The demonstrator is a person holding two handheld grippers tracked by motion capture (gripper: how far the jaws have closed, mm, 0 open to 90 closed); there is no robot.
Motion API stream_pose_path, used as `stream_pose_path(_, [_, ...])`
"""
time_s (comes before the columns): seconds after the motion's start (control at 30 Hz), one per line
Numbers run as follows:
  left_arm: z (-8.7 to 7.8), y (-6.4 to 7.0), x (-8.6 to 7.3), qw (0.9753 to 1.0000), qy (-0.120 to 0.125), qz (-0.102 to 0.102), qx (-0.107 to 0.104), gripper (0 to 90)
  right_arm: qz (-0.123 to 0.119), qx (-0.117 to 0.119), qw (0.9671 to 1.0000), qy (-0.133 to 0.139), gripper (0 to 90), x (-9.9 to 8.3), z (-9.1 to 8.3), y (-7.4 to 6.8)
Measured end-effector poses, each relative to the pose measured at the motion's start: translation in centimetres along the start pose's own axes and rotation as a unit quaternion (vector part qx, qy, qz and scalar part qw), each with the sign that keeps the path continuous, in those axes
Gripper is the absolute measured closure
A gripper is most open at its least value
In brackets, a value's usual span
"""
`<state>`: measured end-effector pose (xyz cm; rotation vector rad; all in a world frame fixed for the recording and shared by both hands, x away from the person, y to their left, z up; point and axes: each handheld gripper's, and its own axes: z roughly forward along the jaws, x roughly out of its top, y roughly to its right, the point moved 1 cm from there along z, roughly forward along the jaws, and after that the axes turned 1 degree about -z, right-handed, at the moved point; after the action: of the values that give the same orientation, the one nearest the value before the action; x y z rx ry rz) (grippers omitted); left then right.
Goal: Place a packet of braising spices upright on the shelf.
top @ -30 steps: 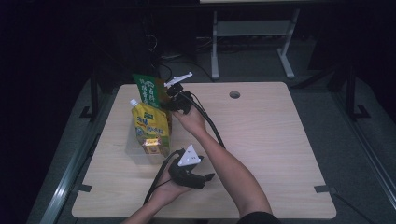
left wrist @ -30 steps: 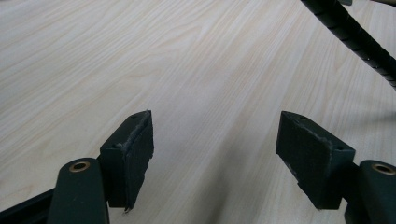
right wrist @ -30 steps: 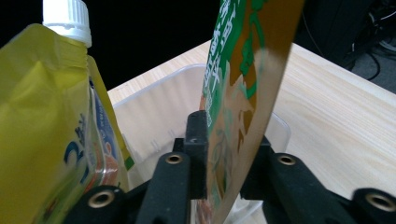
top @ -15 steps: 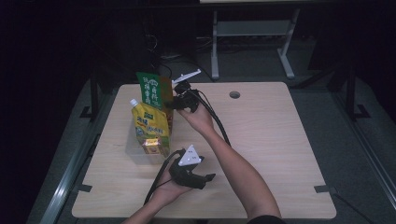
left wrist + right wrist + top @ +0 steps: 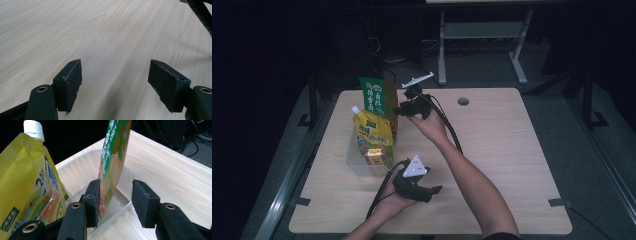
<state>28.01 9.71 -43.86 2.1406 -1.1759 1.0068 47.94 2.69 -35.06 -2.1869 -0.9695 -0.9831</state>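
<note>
In the high view, a pale wooden table [image 5: 512, 150] with fine straight grain and a round cable hole is seen against a dark room, with a metal-legged frame behind it. A clear plastic bin [image 5: 362, 162] stands at the table's left part; a glossy yellow spouted pouch [image 5: 372, 132] with a white cap and a small box are held in it. A flat green packet [image 5: 374, 97] is seen upright at the bin's far end, with the right gripper [image 5: 399, 110] at its side. The left gripper [image 5: 434, 190], topped by a grey three-cornered plate, is rested near the table's front edge.

In the left gripper view, the matte black, blocky jaws are spread wide over bare light wood, nothing being held between them.

In the right gripper view, the green packet [image 5: 112, 165], thin and slightly curved, is stood in the translucent bin. It is touched by one jaw pad, while the other pad is parted from it: the tongs are released. The yellow pouch [image 5: 27, 187] is seen just beside.
</note>
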Motion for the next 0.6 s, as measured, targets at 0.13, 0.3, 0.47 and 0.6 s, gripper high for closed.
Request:
stream_pose_path(0.13, [-0.1, -0.1, 0.0, 1.0000, 0.002, -0.003, 0.001, 26.6, -0.001, 0.000, 1.0000, 0.002, 56.6, -0.1, -0.6, 0.3])
stream_pose_path(0.3, [0.0, -0.1, 0.0, 1.0000, 0.001, -0.003, 0.000, 26.1, 0.005, 0.001, 1.0000, 0.001, 54.9, -0.4, -1.4, 0.5])
stream_pose_path(0.47, [0.0, 0.1, 0.0, 1.0000, -0.001, -0.004, -0.002, 26.0, -0.003, 0.001, 1.0000, 0.005, 52.3, -0.8, -2.5, 1.0])
stream_pose_path(0.6, [0.1, 0.0, 0.0, 1.0000, -0.002, -0.004, -0.002, 25.9, 0.011, 0.008, 0.9999, 0.003, 48.8, -1.2, -3.8, 1.4])
